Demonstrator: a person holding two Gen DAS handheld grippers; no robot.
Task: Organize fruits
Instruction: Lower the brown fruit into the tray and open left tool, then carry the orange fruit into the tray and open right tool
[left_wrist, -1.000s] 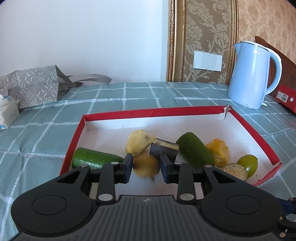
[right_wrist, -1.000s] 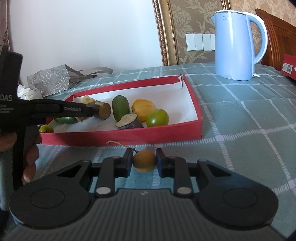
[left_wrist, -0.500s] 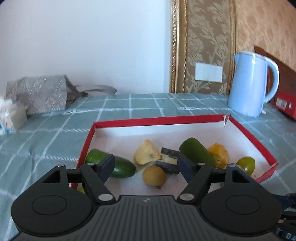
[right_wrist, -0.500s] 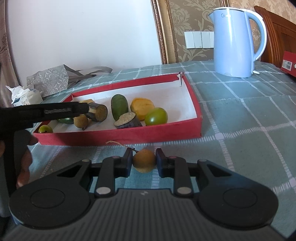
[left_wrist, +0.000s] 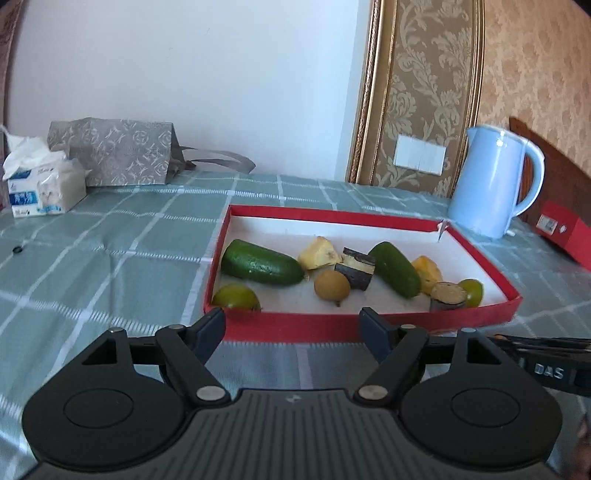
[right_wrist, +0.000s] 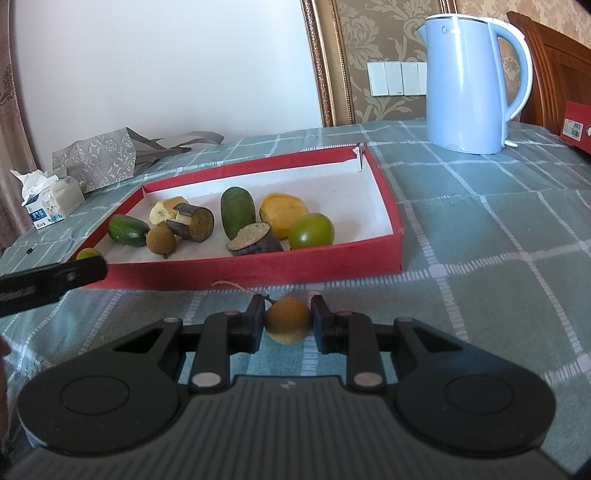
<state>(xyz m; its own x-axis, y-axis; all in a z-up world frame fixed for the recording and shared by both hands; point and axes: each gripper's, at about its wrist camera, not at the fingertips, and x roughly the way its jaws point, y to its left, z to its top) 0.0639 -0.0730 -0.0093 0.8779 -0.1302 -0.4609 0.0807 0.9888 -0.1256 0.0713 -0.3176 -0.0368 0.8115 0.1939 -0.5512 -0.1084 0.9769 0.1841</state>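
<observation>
A red tray (left_wrist: 332, 216) with a white floor holds several fruits: a green cucumber (left_wrist: 260, 263), a brown longan (left_wrist: 331, 288), dark sugarcane pieces (left_wrist: 356, 270), yellow chunks and green limes. My left gripper (left_wrist: 291, 330) is open and empty, just in front of the tray's near wall. My right gripper (right_wrist: 289, 320) is shut on a second brown longan (right_wrist: 288, 319) with a stem, held above the cloth in front of the tray (right_wrist: 258, 271). The left gripper's finger (right_wrist: 55, 278) shows at the left of the right wrist view.
A blue kettle (left_wrist: 493, 184) stands behind the tray's right end, with a red box (left_wrist: 563, 232) beside it. A grey gift bag (left_wrist: 114, 151) and a tissue pack (left_wrist: 42, 184) sit at the back left. Green checked cloth (left_wrist: 110, 258) covers the table.
My left gripper opened, left a longan in the tray, and drew back out over the near wall. My right gripper stayed shut on its longan and barely moved.
</observation>
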